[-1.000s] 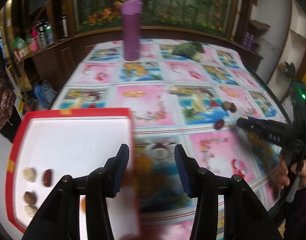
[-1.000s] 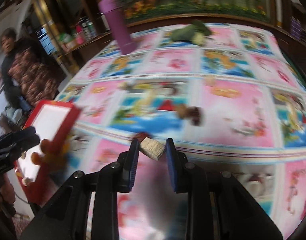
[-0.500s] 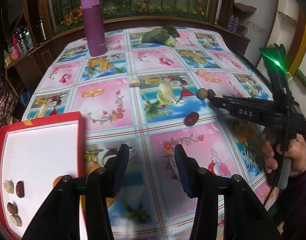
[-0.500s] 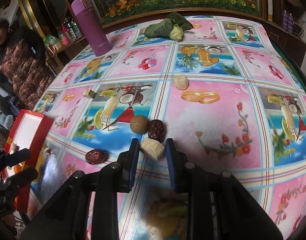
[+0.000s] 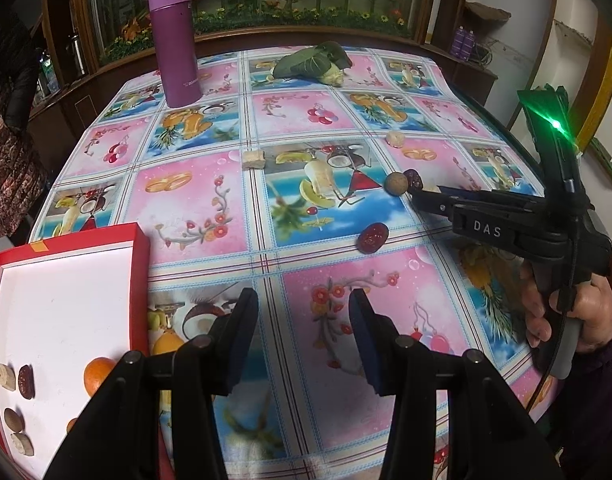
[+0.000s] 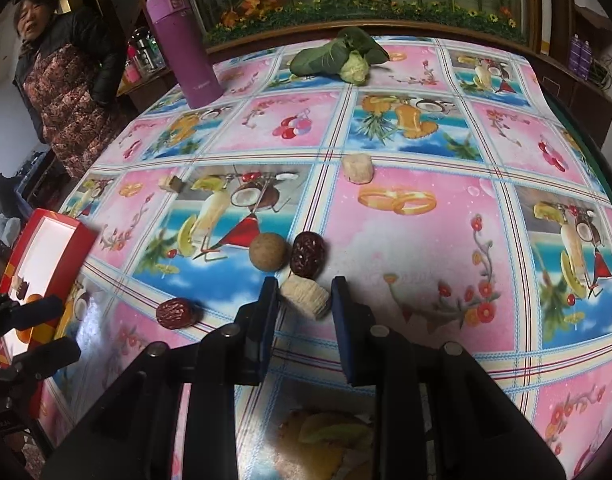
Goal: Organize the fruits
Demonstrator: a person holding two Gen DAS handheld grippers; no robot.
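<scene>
One pale banana slice (image 6: pixel 306 297) is pinched between the pads of the right tongs (image 6: pixel 303 300), jaws nearly closed on it, low over the tabletop (image 6: pixel 406 240). Just beyond the slice a round brown fruit (image 6: pixel 267 251) and a dark red date (image 6: pixel 308 255) are seen side by side, touching or nearly so. A second date (image 6: pixel 175 313) is seen to the left of the tongs, alone on the cloth. Two more pale pieces are spotted farther back: a banana chunk (image 6: pixel 358 167) and a small cube (image 6: pixel 170 183). The left tongs (image 5: pixel 303 338) are held partly open with nothing between the pads, above the cloth beside the red tray (image 5: pixel 139 264). Inside the tray, dates, pale slices and an orange (image 5: pixel 98 374) are gathered at the near end. A purple flask (image 5: pixel 175 40) and a leafy vegetable (image 5: pixel 312 65) are set at the far edge. A person in a patterned coat (image 6: pixel 61 80) is visible at left.
</scene>
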